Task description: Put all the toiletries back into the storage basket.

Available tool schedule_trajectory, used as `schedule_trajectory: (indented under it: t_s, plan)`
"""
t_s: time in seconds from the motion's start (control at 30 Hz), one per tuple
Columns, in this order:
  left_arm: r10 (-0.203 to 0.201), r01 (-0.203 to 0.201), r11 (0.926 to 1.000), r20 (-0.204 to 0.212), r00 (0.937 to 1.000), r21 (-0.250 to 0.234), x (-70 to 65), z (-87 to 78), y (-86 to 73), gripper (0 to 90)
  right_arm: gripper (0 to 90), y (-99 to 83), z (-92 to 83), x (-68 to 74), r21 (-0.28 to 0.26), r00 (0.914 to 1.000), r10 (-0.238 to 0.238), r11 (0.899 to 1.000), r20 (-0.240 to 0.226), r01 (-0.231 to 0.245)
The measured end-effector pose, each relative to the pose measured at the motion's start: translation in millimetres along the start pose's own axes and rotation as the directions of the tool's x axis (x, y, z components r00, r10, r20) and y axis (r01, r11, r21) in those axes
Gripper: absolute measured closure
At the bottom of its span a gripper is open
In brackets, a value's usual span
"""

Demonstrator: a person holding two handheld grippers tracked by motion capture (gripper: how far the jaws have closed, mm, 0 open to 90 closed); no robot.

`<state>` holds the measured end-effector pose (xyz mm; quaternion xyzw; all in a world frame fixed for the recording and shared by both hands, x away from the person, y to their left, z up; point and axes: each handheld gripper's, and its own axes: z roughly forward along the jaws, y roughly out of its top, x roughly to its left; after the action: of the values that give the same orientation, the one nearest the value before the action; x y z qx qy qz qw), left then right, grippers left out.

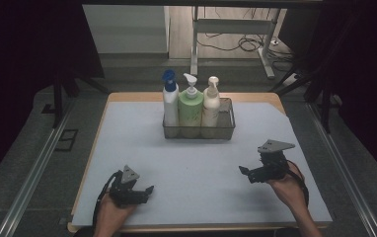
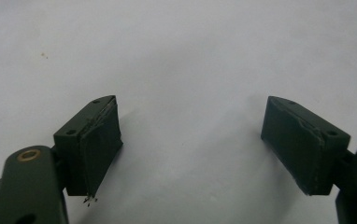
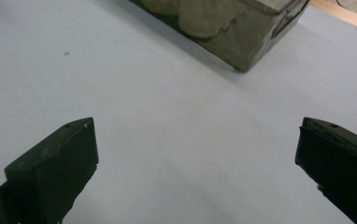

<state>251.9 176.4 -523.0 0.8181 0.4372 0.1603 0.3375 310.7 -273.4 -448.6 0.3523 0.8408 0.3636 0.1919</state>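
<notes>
A dark wire basket [image 1: 231,118] stands at the back middle of the mat and holds three upright bottles. These are a white bottle with a blue spray head [image 1: 170,101], a green pump bottle [image 1: 190,106] and a cream pump bottle [image 1: 211,103]. My left gripper [image 1: 146,191] rests low at the front left, open [image 2: 190,100], with bare mat between its jaws. My right gripper [image 1: 245,174] hovers at the front right, open wide [image 3: 197,123] with nothing between the jaws. It points toward the basket's near corner [image 3: 242,42].
A pale grey mat [image 1: 196,163] covers a wooden table whose edge [image 1: 127,96] shows at the back. Metal rails [image 1: 33,173] run along both sides. A white desk frame and cables [image 1: 245,42] stand on the floor beyond.
</notes>
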Motion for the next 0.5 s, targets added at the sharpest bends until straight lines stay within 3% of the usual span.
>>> schedule_trajectory:
  t_s: [0.5]
  plan:
    - [0.0,0.0,1.0,0.0,1.0,-0.001,0.0,0.1,-0.1,19.3,0.0,-52.7,18.2,7.8,0.067,0.9991,0.04,0.997,-0.017,-0.039]
